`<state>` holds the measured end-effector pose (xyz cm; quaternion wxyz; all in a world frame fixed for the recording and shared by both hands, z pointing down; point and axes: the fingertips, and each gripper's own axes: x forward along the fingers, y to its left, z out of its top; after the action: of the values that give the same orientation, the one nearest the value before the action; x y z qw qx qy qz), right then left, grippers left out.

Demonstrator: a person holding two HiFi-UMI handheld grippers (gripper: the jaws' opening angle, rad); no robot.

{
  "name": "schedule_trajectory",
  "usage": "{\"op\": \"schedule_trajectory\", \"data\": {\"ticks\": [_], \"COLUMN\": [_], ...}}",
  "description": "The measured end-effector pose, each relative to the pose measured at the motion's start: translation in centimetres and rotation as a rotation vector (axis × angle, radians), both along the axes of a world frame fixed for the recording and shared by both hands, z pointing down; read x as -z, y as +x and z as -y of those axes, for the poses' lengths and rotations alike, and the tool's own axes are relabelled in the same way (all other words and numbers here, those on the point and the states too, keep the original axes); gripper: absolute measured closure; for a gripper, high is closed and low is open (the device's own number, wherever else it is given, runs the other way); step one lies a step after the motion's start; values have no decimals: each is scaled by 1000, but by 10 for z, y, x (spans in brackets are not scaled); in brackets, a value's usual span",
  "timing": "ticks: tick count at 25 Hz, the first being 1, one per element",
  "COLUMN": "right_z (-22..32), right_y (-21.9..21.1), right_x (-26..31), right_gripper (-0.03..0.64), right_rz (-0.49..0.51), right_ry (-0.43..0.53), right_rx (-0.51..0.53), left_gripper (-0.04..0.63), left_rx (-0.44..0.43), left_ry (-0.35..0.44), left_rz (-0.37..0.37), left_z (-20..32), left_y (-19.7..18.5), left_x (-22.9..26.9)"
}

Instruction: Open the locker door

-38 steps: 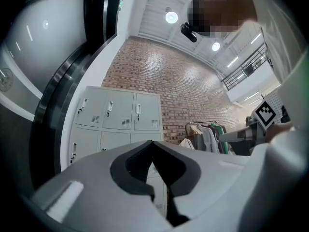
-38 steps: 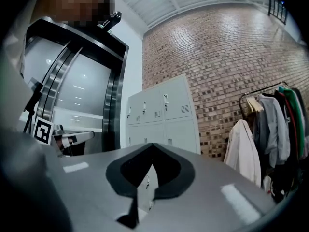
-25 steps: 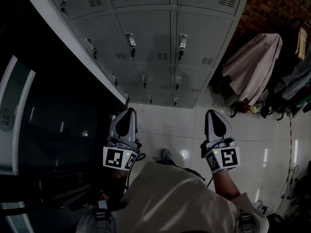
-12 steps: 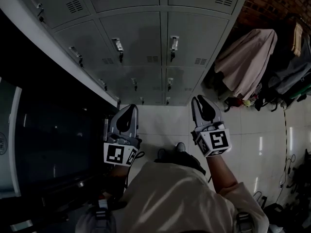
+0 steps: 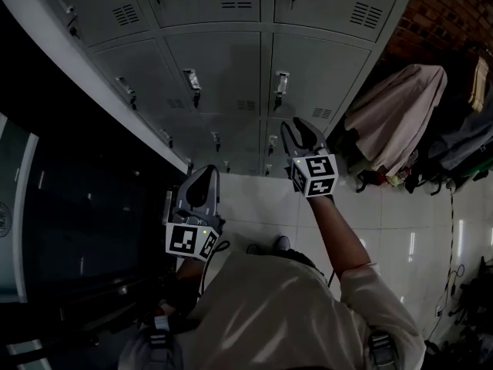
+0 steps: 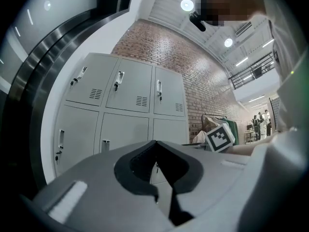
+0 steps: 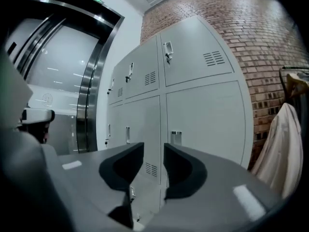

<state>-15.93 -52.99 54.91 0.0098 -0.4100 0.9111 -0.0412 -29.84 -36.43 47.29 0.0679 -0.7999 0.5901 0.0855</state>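
Note:
A bank of grey lockers (image 5: 223, 60) stands ahead of me, all doors closed. The nearest door to my right gripper (image 5: 297, 126) is in the right column (image 5: 327, 72), with a metal handle (image 5: 282, 82) at its left edge. That gripper is raised in front of the lockers, a little below the handle and apart from it. Its jaws are opening, with nothing between them. In the right gripper view, the gripper (image 7: 153, 149) points at the door (image 7: 207, 124) and its handle (image 7: 175, 137). My left gripper (image 5: 202, 173) hangs low, shut and empty (image 6: 155, 142).
A rack of clothes with a beige garment (image 5: 394, 114) stands right of the lockers against a brick wall (image 5: 454, 10). A dark glass and steel doorway (image 5: 69, 222) is on the left. The floor is white tile (image 5: 385, 214). People stand far off (image 6: 260, 122).
My right gripper has risen and moved forward toward the lockers, and its jaws have parted. The left gripper has stayed low and shut.

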Motion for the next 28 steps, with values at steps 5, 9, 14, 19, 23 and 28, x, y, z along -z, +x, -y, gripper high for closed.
{"op": "schedule_trajectory", "data": {"ticks": [5,9,14,19,23,28], "right_z": [48,85,119,139,149,156], "right_y": [-20,-36,-55,-64,-67,-71], "right_x": [-21,-42,-64,-72,-73,-84], "right_gripper": [456,442,410,404,393,391], "right_rz": [-32,-71,-133,-153,-156,-136], "right_ry": [-50,-86,-115,-132,-129,-150], "right_rx": [2,-3,12,3,-19,-14], "left_gripper": [595,595,595,595,595,595], "left_rx": [10,23,40,54,61,66], "left_ry": [-15,-31,-60,-80,-87,-97], "left_rz": [-9,-11,-15,-22,-26,-28], "left_z": [13,21,28,30,31,29], "left_y": [-3,-8,-19,-27,-31,-36], "left_x": [-3,-10,-24,-36,-40,-45]}}
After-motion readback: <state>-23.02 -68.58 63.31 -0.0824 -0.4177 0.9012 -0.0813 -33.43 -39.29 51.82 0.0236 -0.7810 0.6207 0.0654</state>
